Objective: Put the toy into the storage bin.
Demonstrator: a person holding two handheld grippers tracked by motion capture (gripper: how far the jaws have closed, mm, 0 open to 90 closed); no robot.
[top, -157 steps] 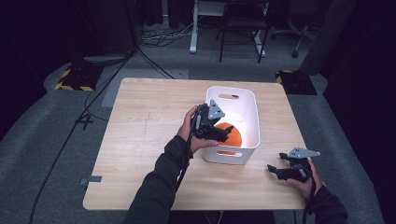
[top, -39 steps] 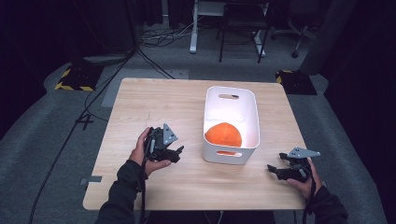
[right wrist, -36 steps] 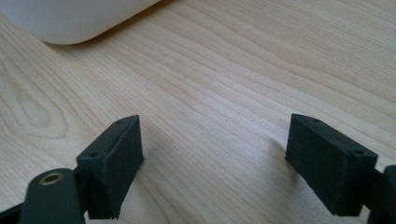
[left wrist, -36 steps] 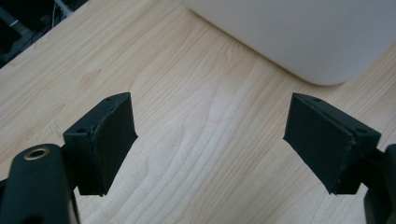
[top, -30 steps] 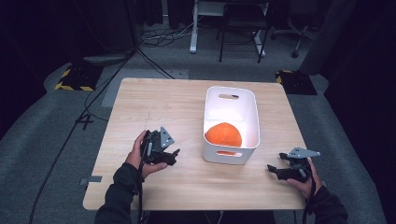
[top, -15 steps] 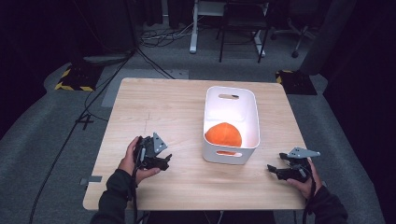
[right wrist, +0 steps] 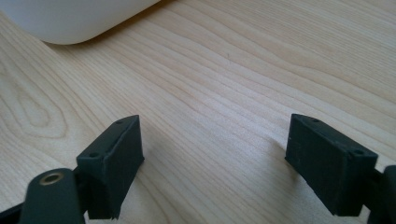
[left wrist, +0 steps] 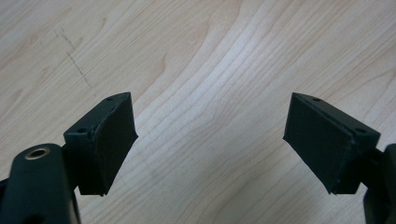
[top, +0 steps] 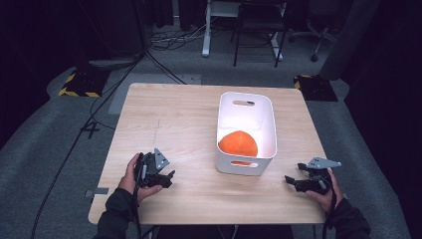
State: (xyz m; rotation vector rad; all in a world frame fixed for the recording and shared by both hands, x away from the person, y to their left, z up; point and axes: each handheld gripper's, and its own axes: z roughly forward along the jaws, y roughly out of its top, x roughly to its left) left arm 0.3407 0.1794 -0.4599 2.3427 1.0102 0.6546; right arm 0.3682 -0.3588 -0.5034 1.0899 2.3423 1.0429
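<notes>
An orange round object (top: 238, 143) lies inside a white plastic bin (top: 245, 166) on the right half of the wooden table (top: 189, 119). My left gripper (top: 168, 178) rests near the table's front left, well left of the bin, open and holding nothing. Its own view has the jaws wide apart over bare wood (left wrist: 210, 116). My right gripper (top: 291, 181) sits at the front right corner, just right of the bin, open and holding nothing. In the right gripper view the bin's white corner (right wrist: 79, 21) lies ahead to the upper left.
The table's front edge (top: 199, 221) runs close behind both hands. Dark floor with cables (top: 119, 69), yellow-black striped pads (top: 77, 89) and a chair and desk legs (top: 254, 35) lie beyond the far edge.
The left gripper has drawn back from over the bin to the front left of the table, leaving the orange object in the bin. The right gripper has stayed put.
</notes>
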